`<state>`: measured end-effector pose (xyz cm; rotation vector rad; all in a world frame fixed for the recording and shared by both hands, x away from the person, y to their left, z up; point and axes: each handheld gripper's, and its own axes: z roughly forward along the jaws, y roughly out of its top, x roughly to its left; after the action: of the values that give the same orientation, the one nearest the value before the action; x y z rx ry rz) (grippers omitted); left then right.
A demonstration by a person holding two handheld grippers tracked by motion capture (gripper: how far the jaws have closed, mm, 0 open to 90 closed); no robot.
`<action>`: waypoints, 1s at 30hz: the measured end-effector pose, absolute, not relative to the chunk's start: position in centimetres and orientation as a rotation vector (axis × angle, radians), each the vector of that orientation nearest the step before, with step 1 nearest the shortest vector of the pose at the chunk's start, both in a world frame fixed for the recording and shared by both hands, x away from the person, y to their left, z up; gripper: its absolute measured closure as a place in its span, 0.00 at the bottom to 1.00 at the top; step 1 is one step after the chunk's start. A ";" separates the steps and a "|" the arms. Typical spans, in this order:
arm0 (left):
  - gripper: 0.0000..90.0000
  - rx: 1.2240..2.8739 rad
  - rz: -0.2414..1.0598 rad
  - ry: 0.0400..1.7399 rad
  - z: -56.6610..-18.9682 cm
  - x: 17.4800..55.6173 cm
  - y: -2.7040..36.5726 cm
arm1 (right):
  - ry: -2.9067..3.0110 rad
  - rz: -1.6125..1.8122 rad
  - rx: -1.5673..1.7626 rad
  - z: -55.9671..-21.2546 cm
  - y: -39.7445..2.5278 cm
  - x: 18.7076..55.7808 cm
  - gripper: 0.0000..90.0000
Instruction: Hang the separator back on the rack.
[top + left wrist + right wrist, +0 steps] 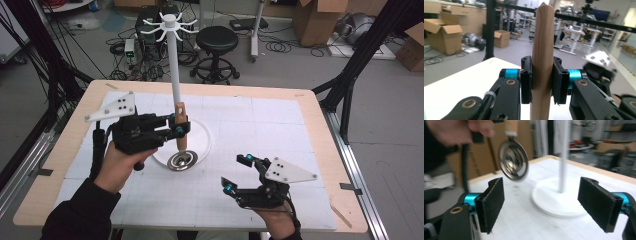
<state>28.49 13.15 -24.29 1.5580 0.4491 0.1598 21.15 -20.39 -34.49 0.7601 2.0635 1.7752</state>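
The left gripper (176, 126), left of centre in the high view, is clamped on the wooden handle (541, 62) of a ladle (181, 145) — in the left gripper view both pads press flat against the handle's sides, roughly at mid-length. The ladle hangs upright with its metal bowl (182, 160) at the bottom, low over the round base (202, 137) of the white hook stand (175, 65) and just in front of its pole. Whether the bowl touches the base I cannot tell

The right gripper (239, 175), lower right of that view, stands wide open and holds nothing; its jaws frame the stand's base in the right gripper view, well apart from the ladle.

The step in hand looks like lifting the ladle toward the hooks (169, 27) at the top of the frame. To do it well, raise it straight up, clear of the pole — the heavy bowl will want to swing. Keep the grip firm so the smooth handle does not slide, and bring the handle's top end up beside a hook slowly. No hanging hole or loop is visible on the handle, so check how it catches before letting go
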 end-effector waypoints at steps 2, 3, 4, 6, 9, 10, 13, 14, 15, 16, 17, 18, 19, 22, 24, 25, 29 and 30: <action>0.81 1.551 0.168 0.463 -23.6 29.1 13.1 | 2.049 1.732 0.785 -34.6 -21.1 21.2 0.21; 0.81 1.543 0.168 0.469 -23.2 29.3 13.1 | 2.040 1.723 0.794 -34.6 -21.4 21.2 0.21; 0.81 1.539 0.170 0.471 -22.8 29.6 13.1 | 2.028 1.718 0.801 -34.6 -21.6 21.2 0.21; 0.81 1.542 0.178 0.474 -22.0 30.1 13.0 | 2.015 1.719 0.808 -34.5 -22.0 21.3 0.21; 0.81 1.554 0.194 0.480 -20.9 30.8 12.7 | 2.002 1.722 0.814 -34.4 -22.4 21.3 0.21; 0.81 1.559 0.200 0.482 -20.5 31.1 12.7 | 1.996 1.720 0.815 -34.4 -22.5 21.3 0.21; 0.81 1.547 0.204 0.490 -19.5 31.9 12.5 | 1.986 1.718 0.819 -34.4 -22.8 21.3 0.21; 0.81 1.550 0.212 0.493 -19.2 32.1 12.4 | 1.983 1.718 0.823 -34.3 -22.8 21.3 0.21; 0.81 1.548 0.220 0.491 -18.9 32.3 12.3 | 1.983 1.720 0.821 -34.3 -22.9 21.3 0.21; 0.81 1.549 0.224 0.491 -18.5 32.5 12.2 | 1.980 1.720 0.823 -34.3 -23.0 21.3 0.21; 0.81 1.547 0.228 0.492 -18.2 32.7 12.0 | 1.979 1.722 0.825 -34.3 -23.1 21.3 0.21; 0.81 1.550 0.233 0.491 -17.8 32.9 11.9 | 1.978 1.722 0.822 -34.4 -23.1 21.3 0.21; 0.81 1.550 0.242 0.492 -17.5 33.0 11.8 | 1.977 1.724 0.827 -34.4 -23.2 21.4 0.21; 0.81 1.540 0.243 0.499 -16.6 33.5 11.4 | 1.980 1.726 0.825 -34.4 -23.1 21.4 0.21; 0.81 1.532 0.249 0.503 -16.2 33.8 11.4 | 1.982 1.729 0.821 -34.4 -23.1 21.3 0.21; 0.81 1.525 0.250 0.507 -16.0 33.9 11.5 | 1.982 1.731 0.820 -34.4 -23.0 21.3 0.21; 0.81 1.511 0.245 0.530 -16.0 34.6 12.0 | 1.982 1.741 0.810 -34.3 -23.0 21.1 0.21; 0.81 1.512 0.249 0.535 -16.0 34.7 12.1 | 1.981 1.743 0.813 -34.2 -23.1 21.1 0.21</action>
<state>34.72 12.08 -16.02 1.5122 0.5354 0.2488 21.09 -23.05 -34.24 0.8130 1.9812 1.7428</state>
